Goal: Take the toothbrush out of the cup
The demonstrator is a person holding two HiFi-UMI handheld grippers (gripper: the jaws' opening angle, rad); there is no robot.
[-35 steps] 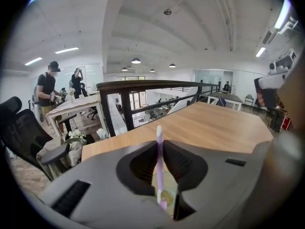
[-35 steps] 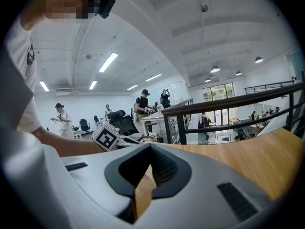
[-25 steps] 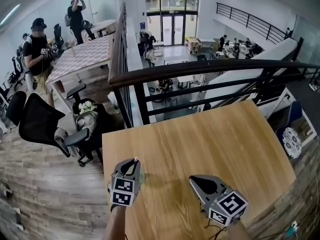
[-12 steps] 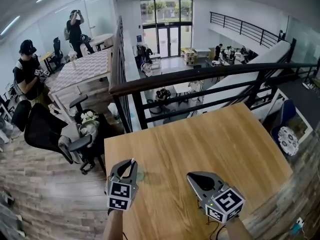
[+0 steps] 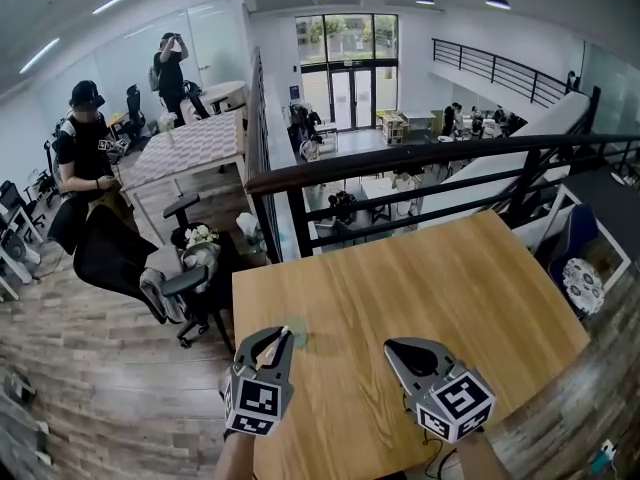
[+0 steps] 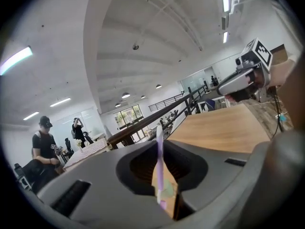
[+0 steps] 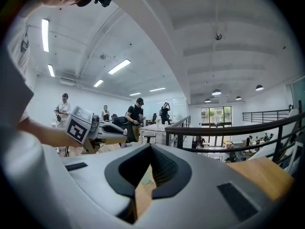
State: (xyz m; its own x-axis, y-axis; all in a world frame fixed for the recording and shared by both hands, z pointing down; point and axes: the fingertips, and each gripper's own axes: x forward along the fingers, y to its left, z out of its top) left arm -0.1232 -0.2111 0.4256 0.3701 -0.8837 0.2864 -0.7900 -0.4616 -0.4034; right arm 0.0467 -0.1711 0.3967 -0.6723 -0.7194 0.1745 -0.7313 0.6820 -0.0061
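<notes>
My left gripper hovers over the near left part of the wooden table, shut on a thin white and purple toothbrush that stands upright between its jaws. Just under and beyond the tips sits a pale green see-through cup, which shows as a green patch below the brush. Whether the brush's lower end is inside the cup is unclear. My right gripper floats to the right, jaws shut with nothing between them. The cup shows through its opening.
A black railing runs just behind the table's far edge, with a drop to a lower floor beyond. An office chair stands left of the table. People stand at a long table further left.
The head view has shifted a little. Both grippers stay about where they were over the near part of the table, and the left one stays shut on the toothbrush.
</notes>
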